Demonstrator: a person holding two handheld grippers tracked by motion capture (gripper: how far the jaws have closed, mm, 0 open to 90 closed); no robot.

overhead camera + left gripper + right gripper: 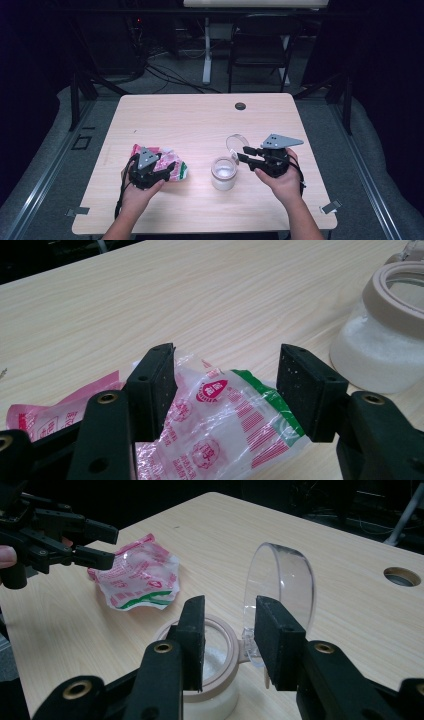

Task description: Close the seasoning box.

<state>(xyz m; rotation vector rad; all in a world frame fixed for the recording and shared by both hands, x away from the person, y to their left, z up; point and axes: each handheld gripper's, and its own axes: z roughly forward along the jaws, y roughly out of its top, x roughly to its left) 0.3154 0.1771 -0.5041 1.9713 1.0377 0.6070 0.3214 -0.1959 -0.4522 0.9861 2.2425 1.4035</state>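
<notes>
A dark room with a folding chair (pixel 260 45) and floor cables behind is recorded; a pale wood-grain table (pixel 200 115) carries the work. A crumpled plastic packet (pixel 167 162), printed in pink and green, lies at the near left of the table. A small jar (pixel 223 173) with a beige rim and white contents stands near the middle, well apart from the packet. Its clear hinged lid (pixel 235 144) is tipped up and open at the far side.

The left gripper (pixel 227 390) is held low over the packet, its fingers (pixel 155 385) spread wide on either side of the packet's end, with nothing clamped. The right gripper (pixel 229 640) is poised just beside the jar, its fingers (pixel 194 635) parted to a narrow gap near the hinge tab, with nothing held between them.

The step in hand is judged to be seizing the packet so that it may be brought to the open jar. A firm hold is best taken on the flat sealed edge, not on the loose crumpled film, which is likely to slip or tear. The fingers should be lowered until the film sits well between the pads before closing. The jar should be steadied by the right gripper, lest it be tipped.
</notes>
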